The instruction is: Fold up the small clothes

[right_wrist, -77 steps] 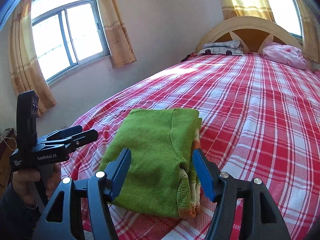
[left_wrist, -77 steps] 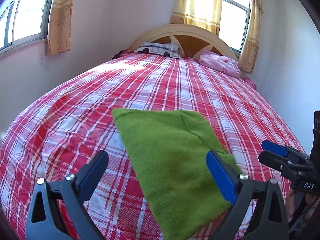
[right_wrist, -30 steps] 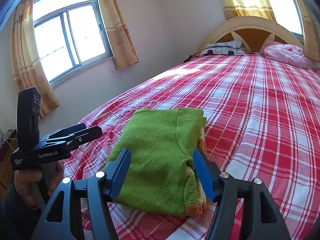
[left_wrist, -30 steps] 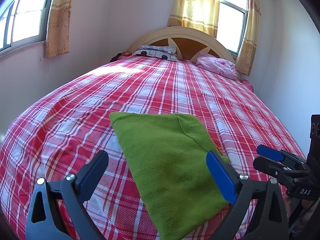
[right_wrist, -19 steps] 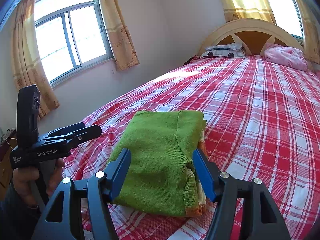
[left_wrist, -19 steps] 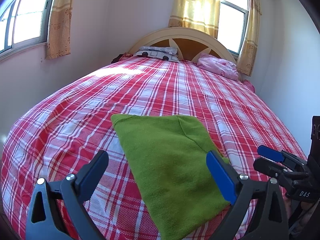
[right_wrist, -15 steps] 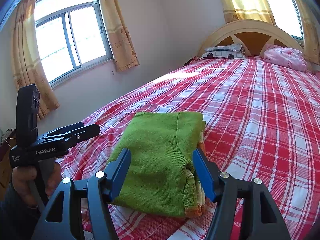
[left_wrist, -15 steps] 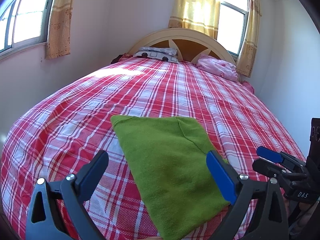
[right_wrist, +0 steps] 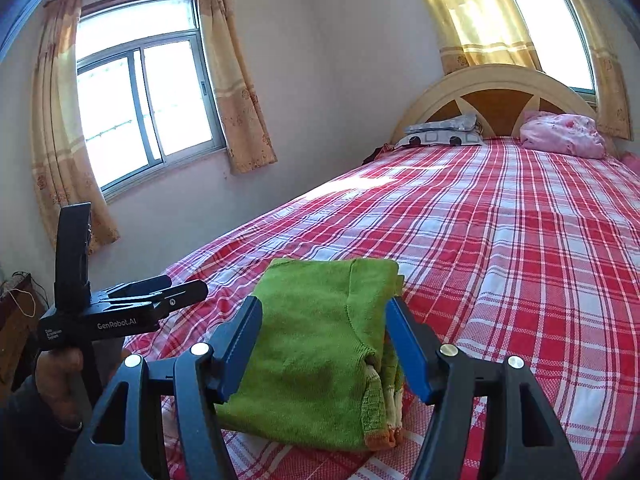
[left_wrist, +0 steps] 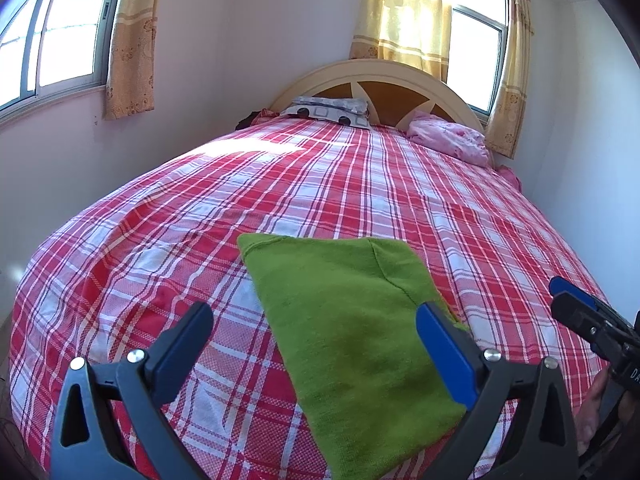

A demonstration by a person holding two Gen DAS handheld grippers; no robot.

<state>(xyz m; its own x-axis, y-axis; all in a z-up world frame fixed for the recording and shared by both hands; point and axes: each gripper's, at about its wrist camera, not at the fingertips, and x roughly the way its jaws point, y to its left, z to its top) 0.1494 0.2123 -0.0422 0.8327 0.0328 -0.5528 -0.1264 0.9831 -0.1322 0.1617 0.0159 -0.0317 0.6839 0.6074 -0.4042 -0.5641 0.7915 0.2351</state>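
A green knitted garment (left_wrist: 352, 328) lies folded into a flat rectangle near the foot of the red plaid bed (left_wrist: 360, 184). In the right wrist view the garment (right_wrist: 320, 344) shows orange and white trim at its near edge. My left gripper (left_wrist: 316, 340) is open and empty, held above the garment's near-left part. My right gripper (right_wrist: 324, 340) is open and empty, just above the garment's near end. The left gripper also shows in the right wrist view (right_wrist: 160, 292), and the right gripper in the left wrist view (left_wrist: 580, 308).
A grey patterned pillow (left_wrist: 328, 108) and a pink bundle (left_wrist: 448, 140) lie by the wooden headboard (left_wrist: 380, 80). Windows with yellow curtains are on the left wall (right_wrist: 136, 108) and behind the bed. The bed's foot edge is close below the grippers.
Both grippers have stayed open above the garment with only slight drift. The garment has not moved.
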